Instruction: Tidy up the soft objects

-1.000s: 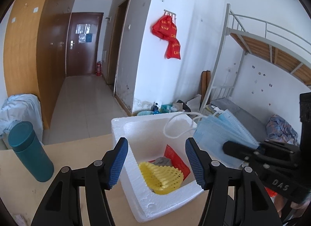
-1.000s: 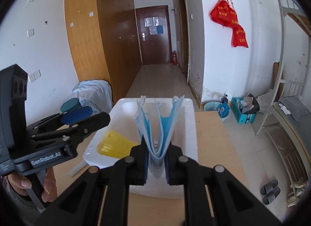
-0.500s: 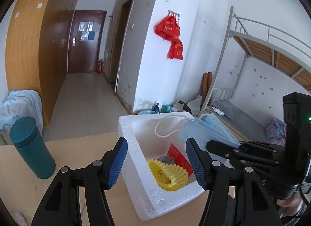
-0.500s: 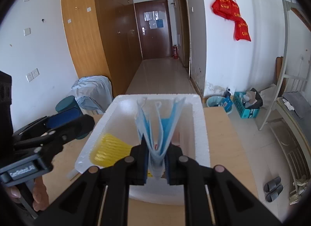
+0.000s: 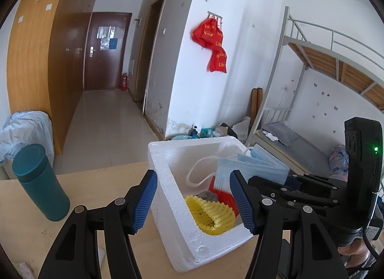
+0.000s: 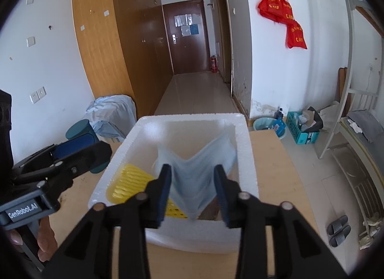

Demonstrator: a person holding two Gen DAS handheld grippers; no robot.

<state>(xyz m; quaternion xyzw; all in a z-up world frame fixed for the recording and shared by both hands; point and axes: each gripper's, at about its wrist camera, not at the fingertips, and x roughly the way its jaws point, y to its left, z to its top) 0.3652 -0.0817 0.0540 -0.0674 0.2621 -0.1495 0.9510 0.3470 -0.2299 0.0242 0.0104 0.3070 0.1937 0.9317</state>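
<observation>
1. Left wrist view: the left gripper (image 5: 193, 201) is seen with its jaws apart and nothing clamped; they straddle the near left wall of the white foam box (image 5: 168, 183), which is set on the wooden table (image 5: 96, 183) toward its right side. A bundle of blue face masks (image 5: 252, 166) is seen over the box's right half, just ahead of the right gripper (image 5: 276, 179), with white ear loops drooping inward. A yellow mesh sleeve (image 5: 211, 214) and a red item (image 5: 222, 195) lie at the box's bottom. A teal flask (image 5: 39, 183) stands well apart, by the table's left edge.

2. Right wrist view: the right gripper (image 6: 193, 194) has just been opening; the masks (image 6: 196, 173) are shown blurred between its jaws, fanned in a V, the pads apparently no longer pressing on them. The bundle is directly ahead and below, over the box's interior, its long axis running away toward the far wall (image 6: 192, 119). The mesh sleeve (image 6: 129, 180) occupies the left part, so free floor is judged to remain on the right.

3. The right gripper is judged nearer; a clear path up and back over the near rim is left to it.
</observation>
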